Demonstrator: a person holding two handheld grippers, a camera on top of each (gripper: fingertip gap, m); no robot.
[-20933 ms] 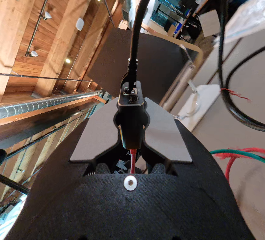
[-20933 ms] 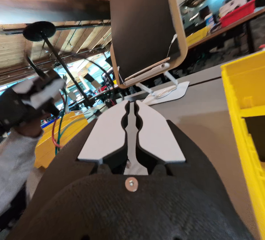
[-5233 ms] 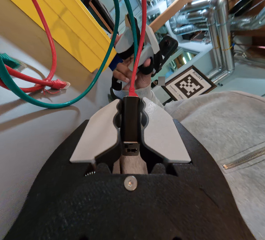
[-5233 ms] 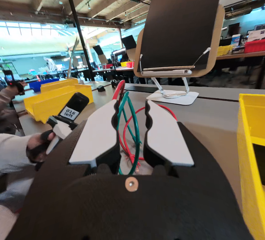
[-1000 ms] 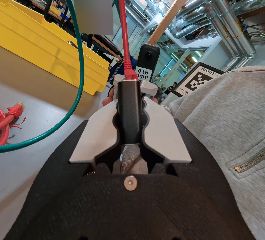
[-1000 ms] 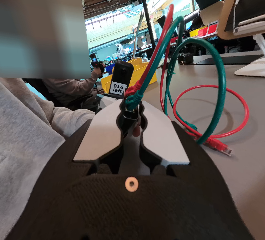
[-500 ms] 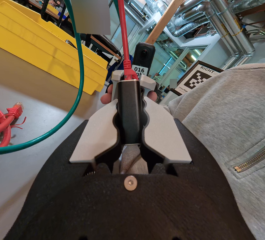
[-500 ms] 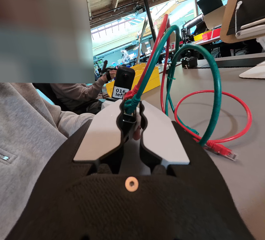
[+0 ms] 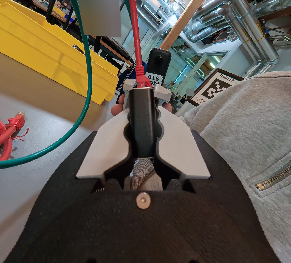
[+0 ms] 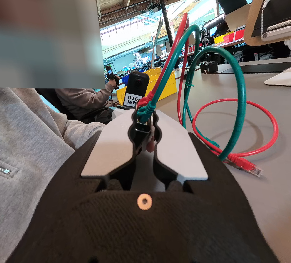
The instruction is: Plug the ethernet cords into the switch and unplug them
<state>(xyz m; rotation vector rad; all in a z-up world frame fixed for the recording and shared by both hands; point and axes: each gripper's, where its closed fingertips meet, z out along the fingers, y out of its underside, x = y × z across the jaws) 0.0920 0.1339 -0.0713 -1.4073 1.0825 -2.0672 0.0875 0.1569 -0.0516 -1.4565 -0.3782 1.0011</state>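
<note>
We keep left gripper point(image 9: 142, 123) clamped on switch point(image 9: 141, 121); right gripper point(image 10: 144, 127) open around green plug point(image 10: 145, 111) above switch; squeeze latch, pull straight.

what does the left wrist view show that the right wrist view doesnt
Only the left wrist view: the left gripper clamped on the black switch, a braided grey cable leaving its near end, ceiling ducts and a framed marker board.

Only the right wrist view: the green plug seated in the switch beside the red plug, the open right gripper around them, the red cord's free end on the table, and a board on a stand.

Both: the switch, red cord, green cord and a yellow bin.
</note>
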